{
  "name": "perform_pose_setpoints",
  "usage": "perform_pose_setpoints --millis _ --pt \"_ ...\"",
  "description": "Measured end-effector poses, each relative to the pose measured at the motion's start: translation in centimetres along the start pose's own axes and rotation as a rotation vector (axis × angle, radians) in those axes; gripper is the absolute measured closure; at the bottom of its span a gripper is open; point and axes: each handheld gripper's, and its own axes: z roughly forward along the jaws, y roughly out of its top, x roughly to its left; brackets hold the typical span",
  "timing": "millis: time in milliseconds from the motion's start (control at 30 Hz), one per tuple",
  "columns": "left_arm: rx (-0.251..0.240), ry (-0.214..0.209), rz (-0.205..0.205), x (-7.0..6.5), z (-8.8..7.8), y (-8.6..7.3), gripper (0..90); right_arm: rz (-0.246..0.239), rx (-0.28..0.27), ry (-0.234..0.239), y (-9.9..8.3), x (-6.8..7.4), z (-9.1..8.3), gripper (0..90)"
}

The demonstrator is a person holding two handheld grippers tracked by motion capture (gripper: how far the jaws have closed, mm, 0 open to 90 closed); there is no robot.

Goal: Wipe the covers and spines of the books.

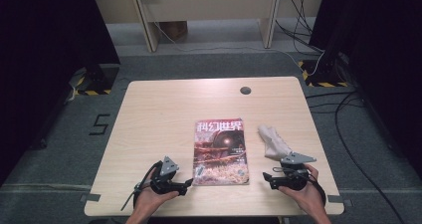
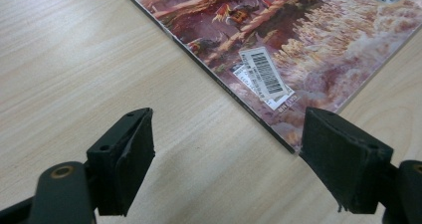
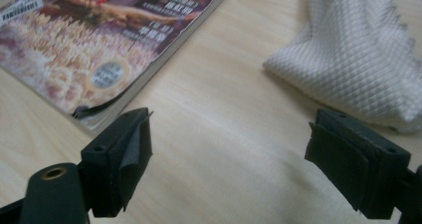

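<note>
A magazine [image 1: 220, 152] with a red and brown cover lies closed in the middle of the wooden table [image 1: 164, 109]. A crumpled white cloth [image 1: 272, 142] sits just right of it. My left gripper [image 1: 188, 184] rests low by the magazine's near left corner [image 2: 278, 84], jaws open with only bare wood between them. My right gripper [image 1: 266, 177] is held near the table's front edge, below the cloth [image 3: 358, 59], jaws wide open and empty. The magazine's near right corner [image 3: 99, 69] lies ahead to its left.
A small dark round cap [image 1: 245, 90] is set in the table near its far edge. Beyond the table are desk legs, cables on the floor and yellow-black striped tape at both sides.
</note>
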Motion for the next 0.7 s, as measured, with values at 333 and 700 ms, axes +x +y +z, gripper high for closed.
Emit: perform_pose_setpoints --millis 333,700 --pt "0.003 -0.007 0.006 -0.3 -0.2 -0.3 20.4 -0.015 0.03 0.01 -1.0 0.4 -0.3 17.5" --pt "0.005 -0.004 0.004 -0.2 -0.1 -0.3 20.4 -0.016 0.046 0.011 -1.2 0.3 -0.3 17.5"
